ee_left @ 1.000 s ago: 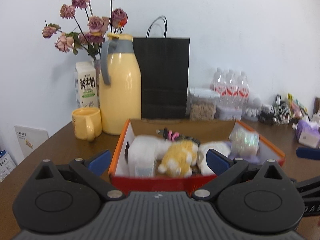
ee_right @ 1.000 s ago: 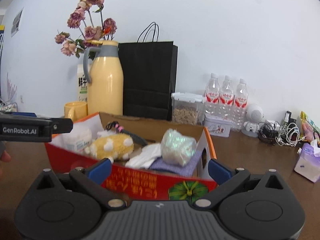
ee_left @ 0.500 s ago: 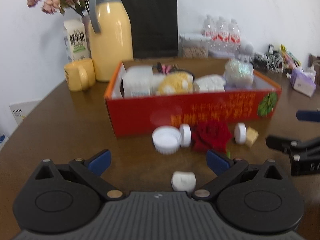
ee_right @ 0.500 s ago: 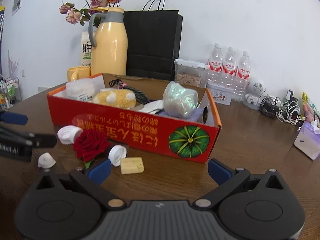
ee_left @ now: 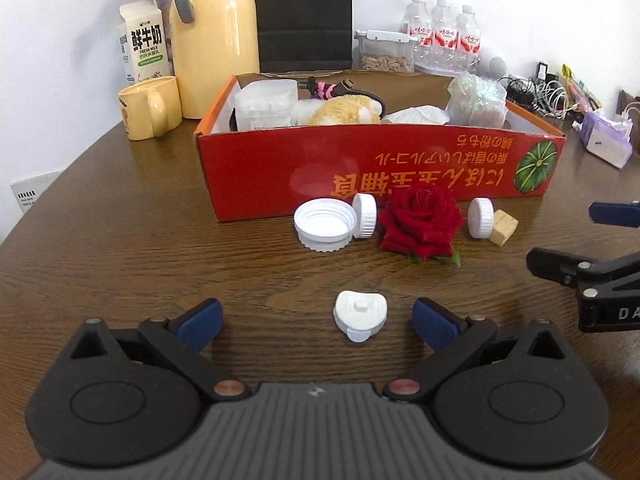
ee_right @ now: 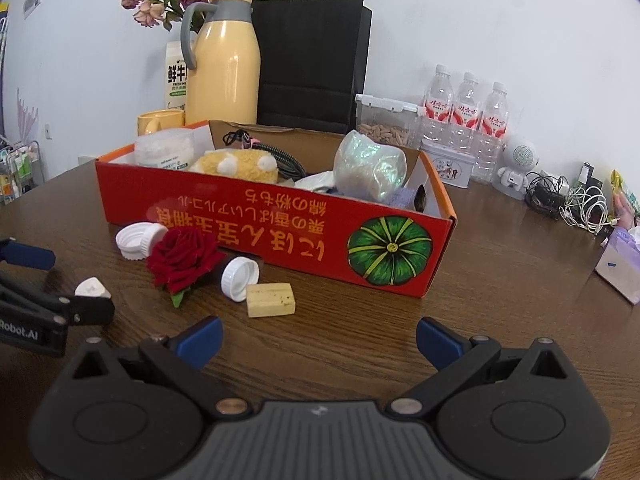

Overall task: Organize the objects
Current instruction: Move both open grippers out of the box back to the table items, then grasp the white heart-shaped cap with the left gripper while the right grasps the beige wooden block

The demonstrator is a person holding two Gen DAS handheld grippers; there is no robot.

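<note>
1. On the wooden surface (ee_left: 120, 248), we see the red box (ee_left: 360, 168) sitting toward the back edge, holding a yellow plush toy (ee_left: 344, 110), a clear plastic tub (ee_left: 266, 106) and a crinkled iridescent bag (ee_left: 476, 100).
2. Loose items lie along the box's front wall: a large white lid (ee_left: 325, 224) lying open side up, a small white cap (ee_left: 365, 215) on edge touching it, a red rose (ee_left: 420, 224), a second white cap (ee_left: 480, 218) on edge, and a tan block (ee_left: 504, 227) just beside that cap.
3. A white flip-top cap (ee_left: 360, 314) lies apart from the row, nearer the front edge.
4. Left gripper (ee_left: 316, 318): jaws spread wide, nothing held; the flip-top cap sits between the blue fingertips (ee_left: 200, 318), touching neither.
5. Right gripper (ee_right: 318, 338): jaws spread wide, empty, over bare wood near the tan block (ee_right: 271, 299).
6. Behind the box: yellow thermos (ee_right: 222, 60), yellow mug (ee_left: 148, 108), milk carton (ee_left: 144, 40), black paper bag (ee_right: 314, 56), water bottles (ee_right: 466, 114).
</note>
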